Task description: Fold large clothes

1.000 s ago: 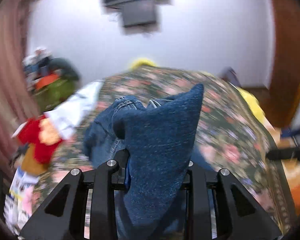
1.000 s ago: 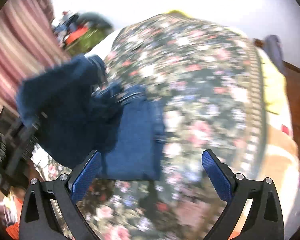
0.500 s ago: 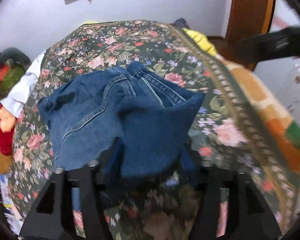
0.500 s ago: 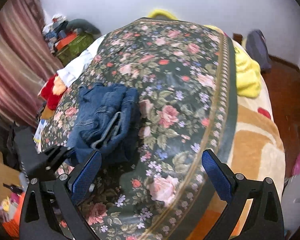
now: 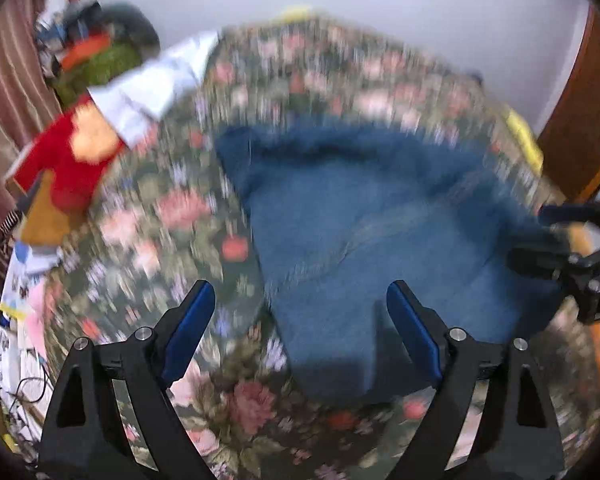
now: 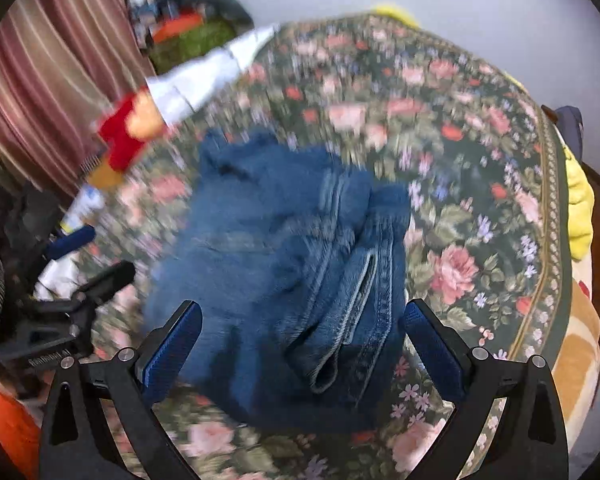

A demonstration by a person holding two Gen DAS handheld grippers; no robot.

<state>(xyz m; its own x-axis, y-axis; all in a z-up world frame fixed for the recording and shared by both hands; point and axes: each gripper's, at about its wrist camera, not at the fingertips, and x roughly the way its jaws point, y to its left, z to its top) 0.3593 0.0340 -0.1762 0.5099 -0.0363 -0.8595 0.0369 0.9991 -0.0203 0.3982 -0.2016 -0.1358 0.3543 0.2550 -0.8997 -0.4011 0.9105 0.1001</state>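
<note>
A pair of blue jeans lies bunched in a rough fold on the floral bedspread. It also shows in the right wrist view, with a hem or waistband edge facing me. My left gripper is open and empty, just above the jeans' near edge. My right gripper is open and empty over the jeans' near end. The right gripper shows at the right edge of the left wrist view. The left gripper shows at the left in the right wrist view.
A white garment and a red and yellow cloth lie at the bed's far left edge. A yellow cloth hangs on the right side. A striped curtain and clutter stand to the left. A wall is behind.
My left gripper has let go of the jeans and opened. The jeans now lie on the bed. Both grippers have moved in low over the jeans.
</note>
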